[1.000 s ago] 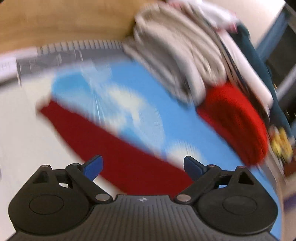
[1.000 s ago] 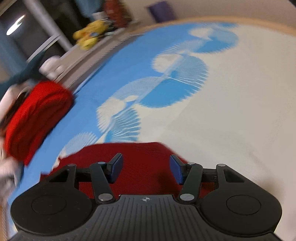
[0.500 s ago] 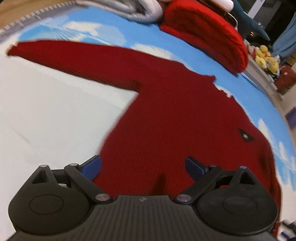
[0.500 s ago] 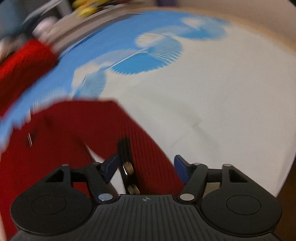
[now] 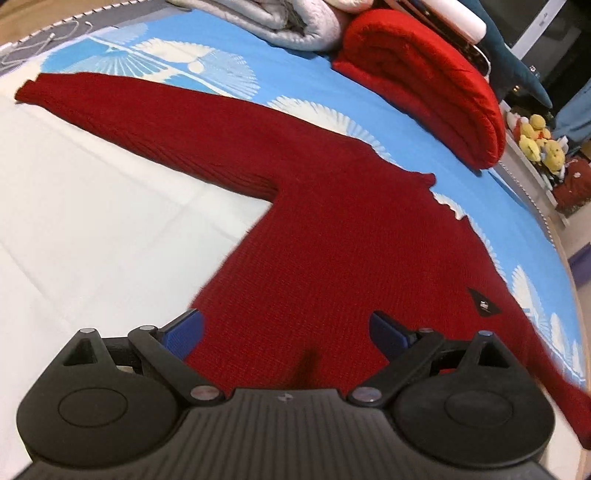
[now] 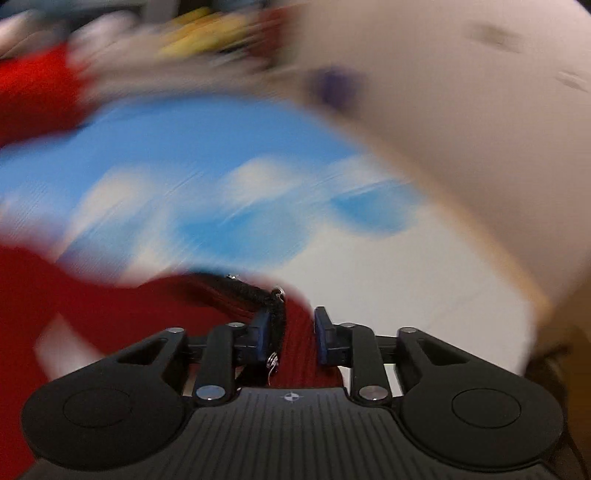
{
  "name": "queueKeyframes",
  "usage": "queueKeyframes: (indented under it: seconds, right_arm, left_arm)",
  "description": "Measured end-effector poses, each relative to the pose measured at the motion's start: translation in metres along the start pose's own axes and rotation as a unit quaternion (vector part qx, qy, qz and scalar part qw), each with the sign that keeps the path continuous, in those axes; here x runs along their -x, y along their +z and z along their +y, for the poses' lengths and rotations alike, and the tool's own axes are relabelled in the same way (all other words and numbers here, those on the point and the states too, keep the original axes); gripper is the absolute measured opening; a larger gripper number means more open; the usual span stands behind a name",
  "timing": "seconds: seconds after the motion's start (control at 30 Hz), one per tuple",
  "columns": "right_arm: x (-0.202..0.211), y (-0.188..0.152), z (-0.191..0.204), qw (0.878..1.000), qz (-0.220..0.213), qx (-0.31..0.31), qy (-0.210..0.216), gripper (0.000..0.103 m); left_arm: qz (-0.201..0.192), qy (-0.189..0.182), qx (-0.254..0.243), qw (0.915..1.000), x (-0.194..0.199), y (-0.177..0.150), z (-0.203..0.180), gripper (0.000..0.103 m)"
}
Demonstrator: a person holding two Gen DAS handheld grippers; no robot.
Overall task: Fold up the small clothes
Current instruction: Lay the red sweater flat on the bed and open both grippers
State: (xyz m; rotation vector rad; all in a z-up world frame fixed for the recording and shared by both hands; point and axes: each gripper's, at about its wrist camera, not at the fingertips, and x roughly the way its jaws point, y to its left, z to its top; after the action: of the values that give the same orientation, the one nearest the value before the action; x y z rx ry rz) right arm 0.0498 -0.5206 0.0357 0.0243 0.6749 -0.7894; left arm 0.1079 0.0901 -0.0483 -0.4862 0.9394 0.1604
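Note:
A dark red knit sweater (image 5: 332, 240) lies flat on a blue and white patterned sheet (image 5: 92, 206), one sleeve stretched to the far left. My left gripper (image 5: 286, 332) is open and empty, low over the sweater's lower body. My right gripper (image 6: 290, 332) is shut on a bunched part of the sweater (image 6: 295, 332), with a black trimmed edge and small metal fastener beside the left finger. The right wrist view is heavily blurred.
A folded bright red blanket (image 5: 424, 81) and a grey quilted one (image 5: 280, 22) lie at the sheet's far edge. Yellow plush toys (image 5: 535, 140) sit past the bed's right edge. A pale wall (image 6: 461, 110) fills the right wrist view's upper right.
My right gripper has closed on the sweater's edge and is swinging fast. My left gripper stays open and has moved slightly closer over the sweater's body.

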Motion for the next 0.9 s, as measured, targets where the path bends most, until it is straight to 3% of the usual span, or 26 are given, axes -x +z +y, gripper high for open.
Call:
queueKeyframes:
  seconds: [0.07,0.1,0.17,0.27,0.37,0.47,0.6,0.7,0.77,0.8,0.83,0.87,0.9]
  right_arm:
    - [-0.007,0.03,-0.02,0.99,-0.045,-0.076,-0.107,0.077]
    - [-0.003,0.036,-0.024,0.988,-0.058,-0.089,-0.111,0.076]
    - [0.013,0.025,-0.026,0.992,-0.078,-0.091,-0.028,0.079]
    - [0.027,-0.024,-0.008,0.996,-0.021,-0.046,0.068,0.079]
    - [0.044,-0.086,0.008,0.987,0.038,-0.017,0.153,0.078]
    - [0.062,-0.138,0.022,0.972,0.084,-0.035,0.218,0.077]
    - [0.066,-0.174,0.037,0.959,0.134,-0.013,0.248,0.078]
    - [0.058,-0.183,0.045,0.963,0.134,0.015,0.232,0.079]
    - [0.044,-0.188,0.047,0.951,0.179,0.015,0.251,0.08]
    - [0.054,-0.192,0.049,0.953,0.166,0.021,0.251,0.065]
    - [0.066,-0.196,0.053,0.951,0.161,0.04,0.262,0.035]
    - [0.075,-0.198,0.056,0.943,0.159,0.051,0.287,0.022]
    - [0.08,-0.2,0.059,0.939,0.165,0.047,0.297,0.016]
  left_arm:
    - [-0.001,0.001,0.005,1.0,0.002,0.002,0.003,0.098]
    - [0.0,-0.001,0.009,1.0,0.003,0.004,0.005,0.098]
    - [0.003,-0.005,0.011,0.9999,0.004,0.004,0.007,0.098]
    - [0.012,-0.003,0.002,0.9999,0.005,0.004,0.007,0.098]
    - [0.018,0.01,-0.019,0.9996,0.009,0.0,0.006,0.098]
    - [0.025,0.021,-0.047,0.9983,0.014,-0.006,0.009,0.098]
    - [0.057,0.018,-0.082,0.9949,0.019,-0.022,0.027,0.098]
    - [0.103,-0.002,-0.08,0.9915,0.02,-0.037,0.046,0.098]
    - [0.141,-0.026,-0.073,0.987,0.017,-0.047,0.057,0.101]
    - [0.146,-0.026,-0.073,0.9862,0.016,-0.05,0.061,0.102]
    - [0.15,-0.012,-0.073,0.9859,0.016,-0.054,0.064,0.101]
    - [0.159,-0.006,-0.06,0.9854,0.016,-0.057,0.069,0.091]
    - [0.151,-0.003,-0.049,0.9873,0.022,-0.06,0.075,0.078]
